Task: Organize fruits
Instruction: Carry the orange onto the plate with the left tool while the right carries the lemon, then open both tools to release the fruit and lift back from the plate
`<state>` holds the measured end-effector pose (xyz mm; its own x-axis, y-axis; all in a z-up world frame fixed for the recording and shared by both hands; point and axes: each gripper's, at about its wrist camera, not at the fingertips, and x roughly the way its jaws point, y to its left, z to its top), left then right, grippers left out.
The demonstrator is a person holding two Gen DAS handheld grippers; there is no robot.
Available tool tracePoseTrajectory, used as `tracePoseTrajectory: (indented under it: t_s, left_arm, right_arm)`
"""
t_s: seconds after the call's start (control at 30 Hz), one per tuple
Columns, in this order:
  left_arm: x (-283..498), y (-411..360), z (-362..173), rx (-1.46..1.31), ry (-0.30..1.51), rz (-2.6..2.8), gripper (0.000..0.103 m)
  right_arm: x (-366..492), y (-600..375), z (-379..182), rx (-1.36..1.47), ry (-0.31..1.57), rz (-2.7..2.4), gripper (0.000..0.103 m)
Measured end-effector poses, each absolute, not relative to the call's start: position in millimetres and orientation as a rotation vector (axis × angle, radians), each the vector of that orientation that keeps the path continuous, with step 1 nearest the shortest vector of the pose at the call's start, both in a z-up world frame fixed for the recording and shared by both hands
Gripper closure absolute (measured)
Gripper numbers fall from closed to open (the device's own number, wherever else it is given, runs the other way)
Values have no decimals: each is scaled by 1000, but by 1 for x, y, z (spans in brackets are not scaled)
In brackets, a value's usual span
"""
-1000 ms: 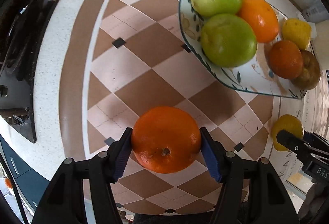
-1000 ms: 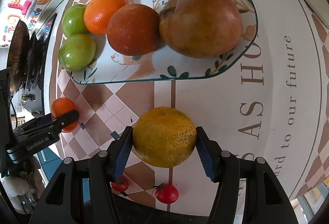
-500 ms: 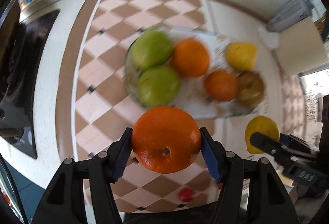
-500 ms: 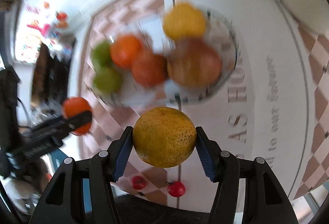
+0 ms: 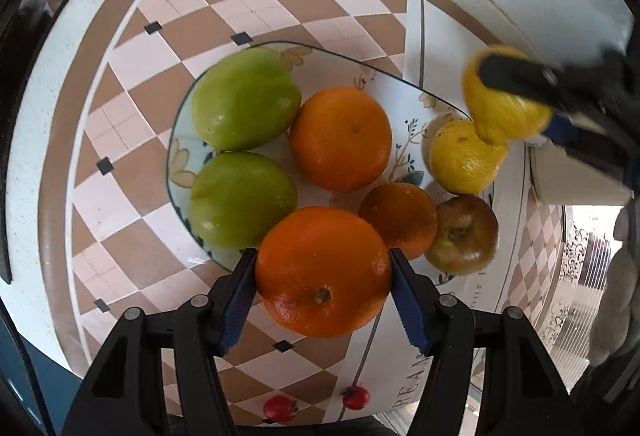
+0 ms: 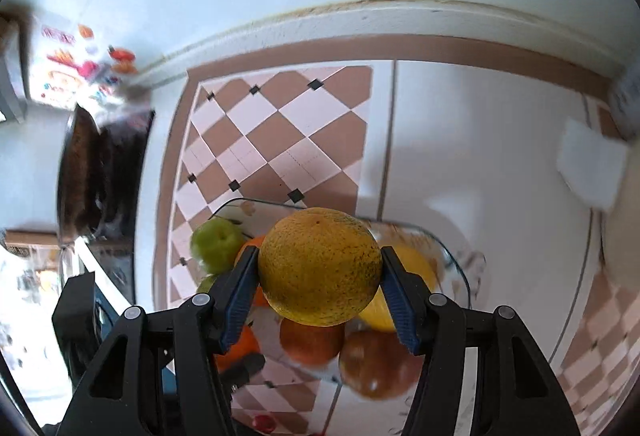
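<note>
My left gripper (image 5: pixel 322 274) is shut on an orange (image 5: pixel 323 272), held above the near edge of the patterned plate (image 5: pixel 178 163). The plate holds two green apples (image 5: pixel 244 97), two oranges (image 5: pixel 340 137), a lemon (image 5: pixel 464 157) and a brown apple (image 5: pixel 462 236). My right gripper (image 6: pixel 318 284) is shut on a speckled yellow citrus (image 6: pixel 319 272), held above the plate's far right side; it appears blurred in the left wrist view (image 5: pixel 504 103). The plate (image 6: pixel 460 268) lies below it in the right wrist view.
Two cherry tomatoes (image 5: pixel 280 408) lie on the checkered mat (image 5: pixel 132 139) near the front edge. A dark stovetop (image 6: pixel 92 171) is at the left. A white container (image 5: pixel 576 179) stands right of the plate. A wall runs behind the counter.
Both grippers have lifted and moved over the plate with their fruit. The right gripper now hovers over the lemon side; the left is over the near rim.
</note>
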<state>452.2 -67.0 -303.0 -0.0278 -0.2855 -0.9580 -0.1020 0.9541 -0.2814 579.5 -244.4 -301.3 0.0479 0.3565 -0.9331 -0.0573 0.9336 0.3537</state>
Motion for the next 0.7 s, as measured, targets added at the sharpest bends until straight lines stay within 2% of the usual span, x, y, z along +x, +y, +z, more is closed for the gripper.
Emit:
tracePoseTrajectory:
  t_s: [0.4,0.47,0.5,0.7]
  left_arm:
    - [455,-74,-306,-299,1622,-143,41]
    - [455,-75,-305,-289,1621,-139,41]
    - [455,-75,-305,-284,1619,-139,40]
    - [459,-81,-295,-258,1578,-145,12]
  right_arm:
    - [599,-209,-345,69,1644,361,40]
    - [602,-208,-345,80,1644,366,22]
    - [603,-209,-343,82,1642,366,20]
    - [602,-213,-329,90,1625,342,19]
